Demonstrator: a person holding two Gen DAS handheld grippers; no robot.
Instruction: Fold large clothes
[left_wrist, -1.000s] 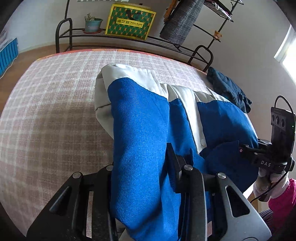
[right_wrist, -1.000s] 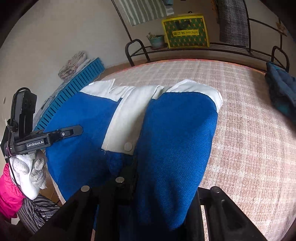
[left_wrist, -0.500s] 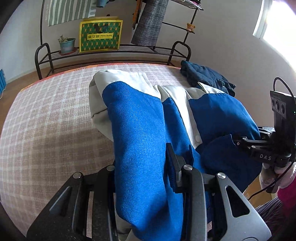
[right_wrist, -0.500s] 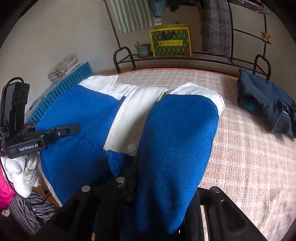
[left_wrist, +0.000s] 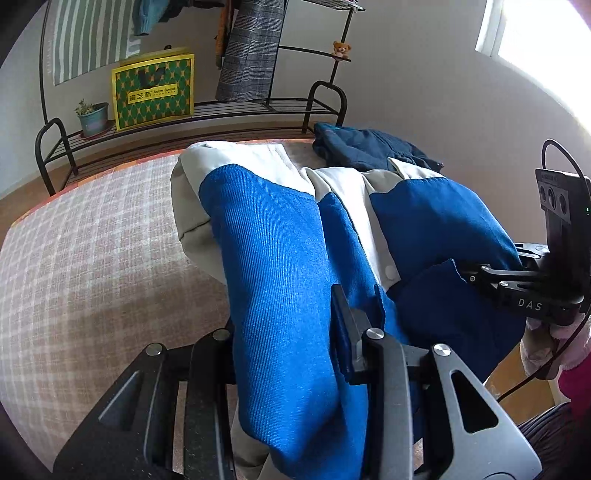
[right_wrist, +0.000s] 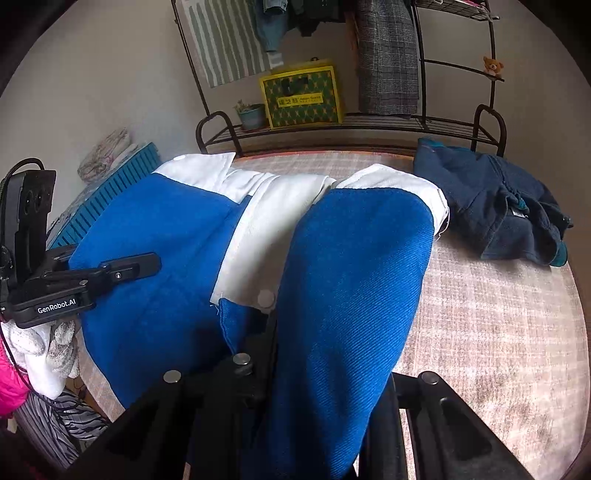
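Over the plaid-covered bed (left_wrist: 96, 266), a blue-and-white jacket (left_wrist: 280, 266) is hanging between the two grippers, its white collar end draped toward the far side and its blue body bunched into two thick folds. The left gripper (left_wrist: 284, 332) is holding one fold, its jaws clamped on the blue cloth, which is spilling over the near edge of the tool. The right gripper (right_wrist: 325, 373) is gripping the other fold in the same way, jaws pressed on the fabric with a white snap button (right_wrist: 265, 297) showing just beside them. In the left wrist view the right gripper is appearing at the right edge, carried by a gloved hand (left_wrist: 543, 343); in the right wrist view the left gripper (right_wrist: 125, 271) is sitting at the left edge above a white-gloved hand (right_wrist: 48, 347). A dark navy garment (right_wrist: 495, 206) is lying crumpled on the bed, just beyond the jacket's collar end. Behind the bed a black metal rack (right_wrist: 354, 125) is carrying a small potted plant (right_wrist: 251, 114) and a yellow-and-green patterned bag (right_wrist: 303, 98), with a grey plaid garment (right_wrist: 388, 59) hanging above it and a small teddy bear (right_wrist: 493, 66) perched on a shelf.
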